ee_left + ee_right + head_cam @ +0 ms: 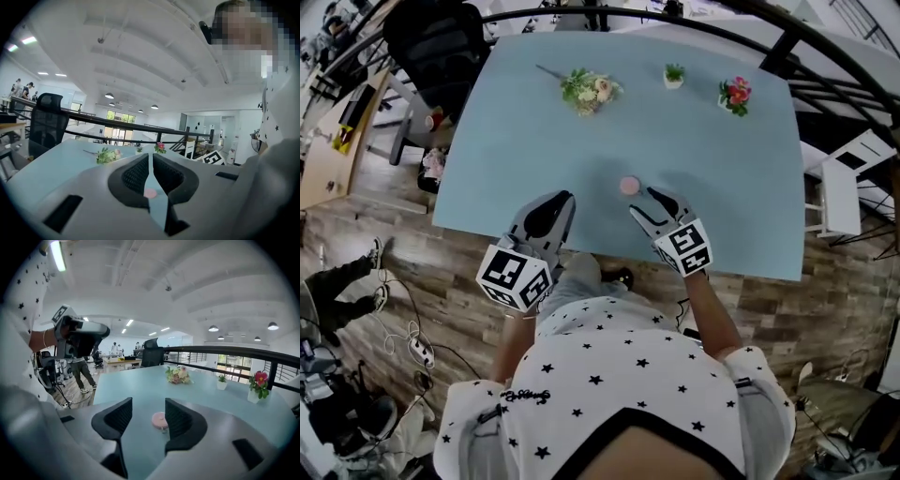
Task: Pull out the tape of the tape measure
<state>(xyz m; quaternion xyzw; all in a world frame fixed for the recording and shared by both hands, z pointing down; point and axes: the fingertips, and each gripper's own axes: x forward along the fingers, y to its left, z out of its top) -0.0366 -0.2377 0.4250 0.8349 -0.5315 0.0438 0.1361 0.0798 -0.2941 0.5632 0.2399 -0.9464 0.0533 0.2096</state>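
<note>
A small round pink tape measure (629,185) lies on the light blue table (516,159) near its front edge. My right gripper (641,201) hovers just short of it with its jaws standing open. In the right gripper view the tape measure (159,419) shows in the gap ahead of my right gripper (148,401), close to the right finger, untouched. My left gripper (565,196) is to the tape measure's left, jaws shut on nothing. In the left gripper view my left gripper (150,161) shows its pads together, with the tape measure (150,192) seen beyond them.
At the table's far side lie a flower bouquet (590,91), a small potted plant (673,76) and a pot of pink flowers (734,95). A black office chair (441,47) stands at the far left corner, a white chair (844,187) to the right. A black railing curves behind.
</note>
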